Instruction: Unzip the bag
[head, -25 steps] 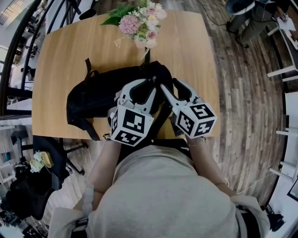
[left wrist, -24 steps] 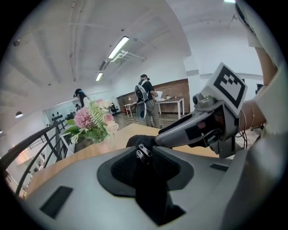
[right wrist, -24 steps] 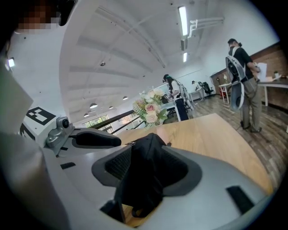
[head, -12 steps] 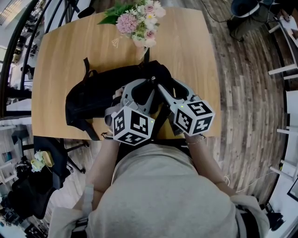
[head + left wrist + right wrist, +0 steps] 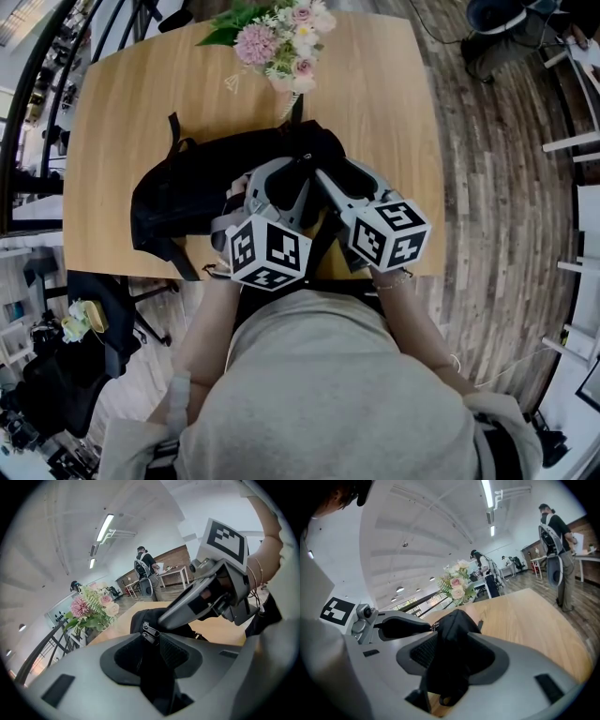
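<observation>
Closing in: the right hand-held gripper has just been narrowing its jaws. They stand wide, with a hump of the black bag between the pads and no clear pinch yet. I'd call it open, about to brace.

Left hand-held gripper looks clamped on the zipper pull; dark fabric fills the gap and the metal slider sits right at the jaw tips. Its marker cube shows a slightly different face than a second ago, so the wrist has rolled a little. Neither gripper has travelled much.

Bag hasn't shifted. It lies on its side mid-tabletop, straps trailing toward the left and the near edge, with both grippers at its right end.

Meaning for the task:
- no zipper travel visible, still the setup phase
- once the right side bites, the left can pull along the track
- risk: without that anchor the bag just drags

Containers:
- bag: appears zipped; contents not visible
- flowers at the far edge, just beyond the bag; can't make out a vase
</observation>
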